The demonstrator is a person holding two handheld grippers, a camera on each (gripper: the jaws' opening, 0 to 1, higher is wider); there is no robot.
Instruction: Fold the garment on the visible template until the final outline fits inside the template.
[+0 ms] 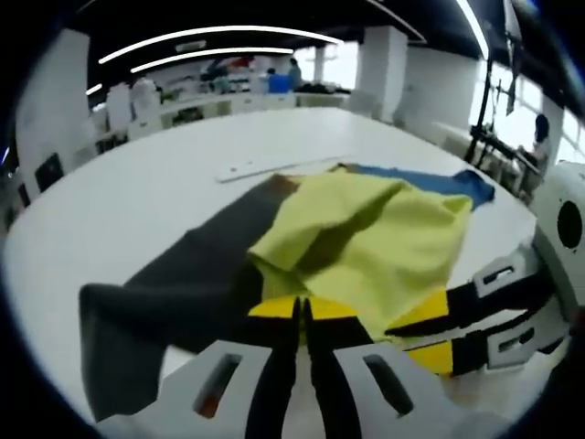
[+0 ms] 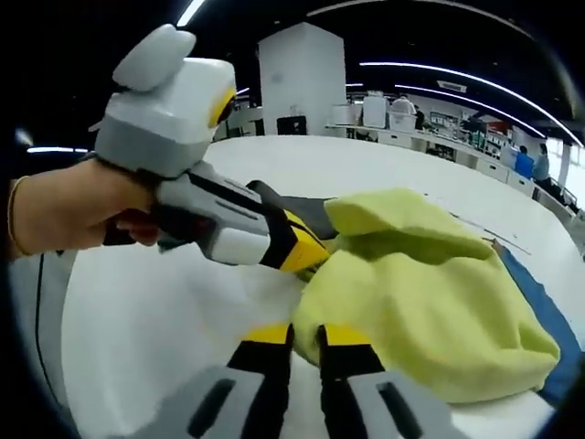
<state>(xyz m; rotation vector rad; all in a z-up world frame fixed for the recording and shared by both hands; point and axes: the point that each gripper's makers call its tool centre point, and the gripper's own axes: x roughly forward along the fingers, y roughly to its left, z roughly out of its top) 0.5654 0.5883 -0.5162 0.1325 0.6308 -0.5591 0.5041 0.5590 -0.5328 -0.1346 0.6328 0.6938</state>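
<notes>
One yellow-green garment (image 1: pixel 366 240) lies bunched on white table (image 1: pixel 137 201), over dark grey template (image 1: pixel 183 283) and blue cloth (image 1: pixel 439 181). Left gripper (image 1: pixel 303 315) and right gripper (image 2: pixel 305 340) both pinch garment's near edge, jaws pressed together.

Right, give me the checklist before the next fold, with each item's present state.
1. Left gripper shut on the yellow garment's near edge: ok.
2. Right gripper shut on that edge: ok; it also shows at the right of the left gripper view.
3. Both grips close together on the same edge: ok.
4. Garment outline inside the template: not ok; it is bunched, with dark cloth and blue cloth spreading beyond it.
5. Template edges visible: cannot tell.
6. Table bare beyond the cloth, apart from a white strip: ok.
</notes>
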